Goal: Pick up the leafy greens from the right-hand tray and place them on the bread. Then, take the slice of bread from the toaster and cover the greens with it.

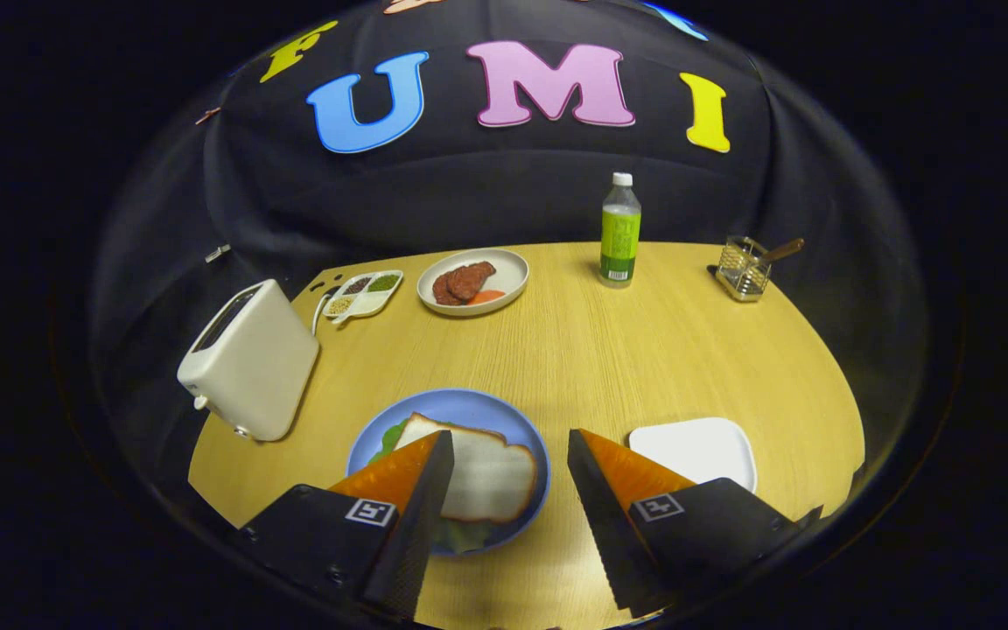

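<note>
Already the slice of white bread (491,477) lies flat on the round blue plate (469,404), with ruffled green leafy greens (392,435) peeping out from under its left edge and its near edge, so the covering step looks done, judging from how things lie. The gripper (504,472), black with orange-faced fingers, hangs just above the near side of the plate with its jaws spread wide and nothing between them but air and bare wood. The bread sits ahead of the gap and off to the left: the left finger (403,477) overlaps the slice's left part in the picture, while the right finger (613,477) stands clear of the plate over the pale wooden tabletop (591,350). The slice's long axis runs roughly across the gap, left to right. The empty white rectangular tray (696,448) lies just beyond the right finger, and the cream toaster (250,359) stands well off to the left.
</note>
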Motion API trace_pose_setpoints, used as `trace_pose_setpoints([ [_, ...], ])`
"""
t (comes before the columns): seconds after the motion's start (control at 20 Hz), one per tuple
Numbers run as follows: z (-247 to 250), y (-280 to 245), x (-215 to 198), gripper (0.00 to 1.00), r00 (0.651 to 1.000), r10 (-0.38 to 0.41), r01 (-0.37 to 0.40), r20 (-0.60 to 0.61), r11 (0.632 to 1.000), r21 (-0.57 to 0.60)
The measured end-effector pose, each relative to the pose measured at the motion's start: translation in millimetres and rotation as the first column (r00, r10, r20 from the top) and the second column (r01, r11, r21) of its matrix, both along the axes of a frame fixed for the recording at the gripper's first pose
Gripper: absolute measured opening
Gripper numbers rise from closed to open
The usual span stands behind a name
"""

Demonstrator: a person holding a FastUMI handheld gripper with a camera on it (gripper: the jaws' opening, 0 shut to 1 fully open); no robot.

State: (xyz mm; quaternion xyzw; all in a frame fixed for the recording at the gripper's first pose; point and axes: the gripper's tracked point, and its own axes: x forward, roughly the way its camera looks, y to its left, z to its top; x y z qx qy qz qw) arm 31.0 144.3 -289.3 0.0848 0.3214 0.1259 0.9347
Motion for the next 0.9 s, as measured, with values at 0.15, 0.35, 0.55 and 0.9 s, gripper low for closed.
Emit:
trace_pose_setpoints([
  [0.15, 40.5, -18.6, 3.0, 0.9, 0.996, 0.027, -0.025, 0.09, 0.999, -0.025],
  [0.35, 102.8, -32.0, -6.1, 0.95, 0.975, 0.041, -0.033, 0.217, 0.999, -0.039],
  [0.55, 150.0, -47.4, -16.4, 1.0, 0.949, 0.03, -0.009, 0.313, 0.998, -0.069],
  [0.9, 188.3, -67.2, -30.9, 0.99, 0.919, -0.051, 0.064, 0.391, 0.998, -0.021],
])
